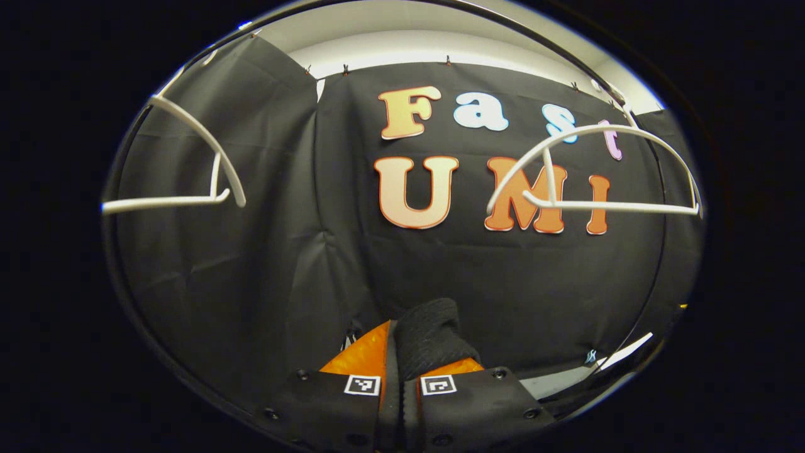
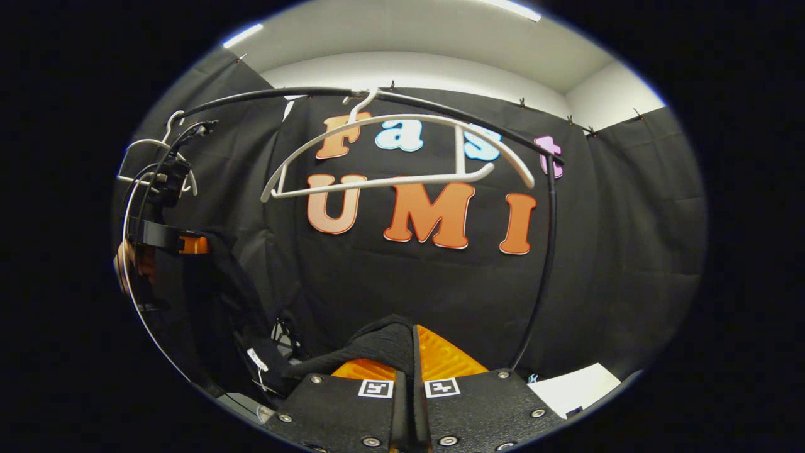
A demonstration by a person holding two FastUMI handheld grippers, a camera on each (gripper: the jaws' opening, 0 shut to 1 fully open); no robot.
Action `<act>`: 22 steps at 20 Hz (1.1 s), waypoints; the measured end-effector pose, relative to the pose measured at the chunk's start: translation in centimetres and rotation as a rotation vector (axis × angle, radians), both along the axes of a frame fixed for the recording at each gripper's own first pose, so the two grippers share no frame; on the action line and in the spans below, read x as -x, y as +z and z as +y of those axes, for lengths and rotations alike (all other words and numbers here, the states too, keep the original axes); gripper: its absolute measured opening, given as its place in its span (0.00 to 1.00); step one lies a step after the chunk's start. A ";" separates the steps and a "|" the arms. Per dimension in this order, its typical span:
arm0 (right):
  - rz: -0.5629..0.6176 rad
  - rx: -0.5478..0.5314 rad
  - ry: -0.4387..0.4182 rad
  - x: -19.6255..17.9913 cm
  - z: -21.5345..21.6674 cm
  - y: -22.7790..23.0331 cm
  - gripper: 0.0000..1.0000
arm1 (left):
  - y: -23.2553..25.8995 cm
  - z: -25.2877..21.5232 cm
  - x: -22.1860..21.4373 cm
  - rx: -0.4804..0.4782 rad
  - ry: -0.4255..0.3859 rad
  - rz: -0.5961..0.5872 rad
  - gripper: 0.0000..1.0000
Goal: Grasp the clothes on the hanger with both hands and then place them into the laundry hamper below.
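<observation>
Dark cloth was seen clamped between the left gripper fingers; likewise the cloth was pinched by the right gripper. Two bare hangers were noted above and beyond the fingers on a rail.

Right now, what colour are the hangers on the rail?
White hangers, clearest in the right gripper view.

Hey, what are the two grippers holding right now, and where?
Each is shut on the black fabric garment: left gripper and right gripper both pinch a bunched fold.
</observation>
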State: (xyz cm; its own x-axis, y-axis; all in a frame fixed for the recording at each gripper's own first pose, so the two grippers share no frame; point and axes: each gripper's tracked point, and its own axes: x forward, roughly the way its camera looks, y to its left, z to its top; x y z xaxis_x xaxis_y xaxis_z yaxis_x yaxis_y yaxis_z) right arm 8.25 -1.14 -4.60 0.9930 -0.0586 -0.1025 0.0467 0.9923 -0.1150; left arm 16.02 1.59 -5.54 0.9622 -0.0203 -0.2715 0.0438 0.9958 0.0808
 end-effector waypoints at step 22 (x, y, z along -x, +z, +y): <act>0.601 -0.066 0.201 3.8 7.8 -26.1 0.07 | -24.1 3.1 14.7 -0.090 -0.028 0.524 0.10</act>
